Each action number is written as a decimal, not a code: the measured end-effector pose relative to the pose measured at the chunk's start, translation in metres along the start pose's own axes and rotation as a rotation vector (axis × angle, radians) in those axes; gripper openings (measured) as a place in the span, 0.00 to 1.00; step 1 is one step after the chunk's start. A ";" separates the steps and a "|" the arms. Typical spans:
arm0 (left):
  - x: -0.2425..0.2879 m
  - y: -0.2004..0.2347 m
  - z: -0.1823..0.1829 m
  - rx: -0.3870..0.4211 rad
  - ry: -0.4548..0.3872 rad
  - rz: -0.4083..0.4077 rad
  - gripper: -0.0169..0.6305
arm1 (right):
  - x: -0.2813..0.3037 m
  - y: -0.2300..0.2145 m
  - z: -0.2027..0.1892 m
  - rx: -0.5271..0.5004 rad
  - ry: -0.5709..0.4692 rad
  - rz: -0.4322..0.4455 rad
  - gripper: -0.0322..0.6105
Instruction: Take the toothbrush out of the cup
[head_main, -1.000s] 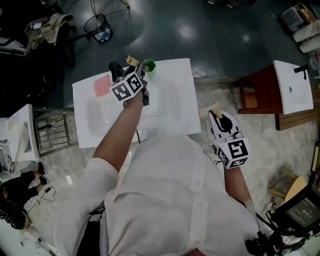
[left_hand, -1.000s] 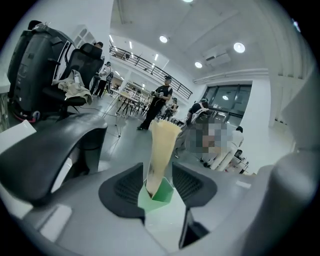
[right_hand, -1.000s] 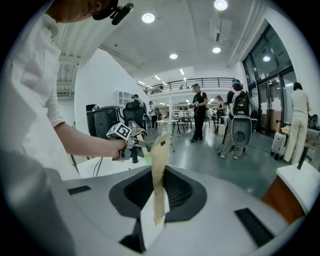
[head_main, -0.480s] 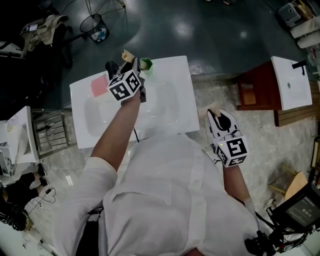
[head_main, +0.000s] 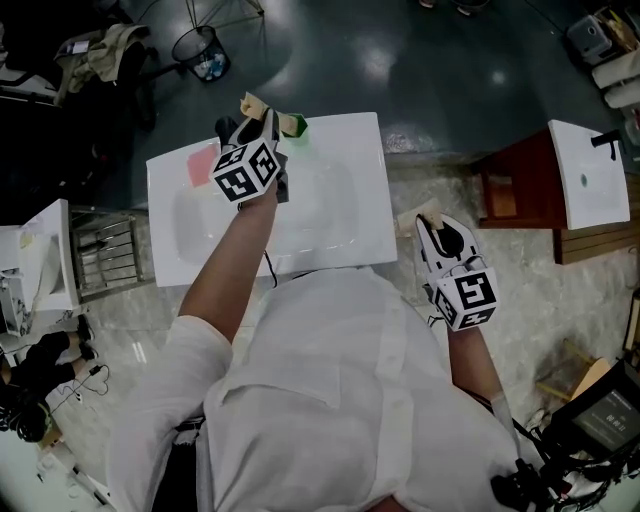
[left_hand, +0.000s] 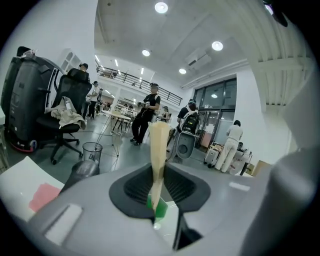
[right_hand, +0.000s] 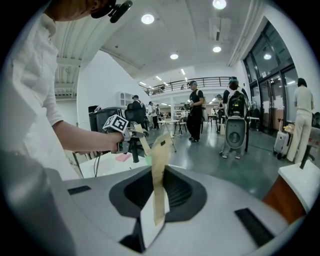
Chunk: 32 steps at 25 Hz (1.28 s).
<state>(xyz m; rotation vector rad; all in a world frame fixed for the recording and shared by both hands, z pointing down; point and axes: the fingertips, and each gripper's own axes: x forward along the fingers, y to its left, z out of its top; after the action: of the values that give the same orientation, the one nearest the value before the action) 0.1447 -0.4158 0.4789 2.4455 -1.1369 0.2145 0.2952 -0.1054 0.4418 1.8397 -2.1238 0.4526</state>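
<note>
**benchrat:** Biggest change from a second back: the left gripper has lifted a touch at the cup. Its jaws have just been closing, from wide apart to nearly together. The cup hasn't budged on the rim, and the right gripper hasn't moved either.

**sinkwatcher:** ok, so is the brush out or not?

**benchrat:** Starting closest: the right gripper hangs beside the person, off the right side of the sink. Its pads are pressed flat together on nothing, so it's doing no work here. Further out, the left one is over the sink's back edge with its tips just beside the cup. Its own view shows the pads pinched down to a slit, with a green sliver low in that slit. Can't tell if that's brush handle or the cup seen through the gap. Honestly, I can't pick the toothbrush out cleanly in any view.

**sinkwatcher:** your guess then?

**benchrat:** I'd say it's clamped on the toothbrush and the pull has only just started. So the grab is done, and the brush is probably partly down in the cup. What's left is lifting it clear and carrying it off. Past that, the cup sits on the far rim with a pink block well to its left. There's a wire bin on the floor beyond.
</note>
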 end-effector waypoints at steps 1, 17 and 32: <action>-0.003 -0.002 0.002 0.008 -0.008 0.003 0.14 | -0.001 -0.001 -0.001 -0.002 -0.004 0.006 0.12; -0.104 -0.042 0.035 0.009 -0.148 0.045 0.13 | -0.008 -0.017 -0.009 -0.032 -0.037 0.170 0.12; -0.227 -0.096 -0.028 0.152 -0.025 -0.053 0.12 | -0.018 0.001 -0.013 -0.087 -0.070 0.263 0.12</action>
<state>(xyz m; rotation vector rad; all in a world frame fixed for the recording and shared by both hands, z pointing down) 0.0709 -0.1919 0.4017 2.6148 -1.1018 0.2632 0.2973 -0.0836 0.4464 1.5572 -2.4049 0.3516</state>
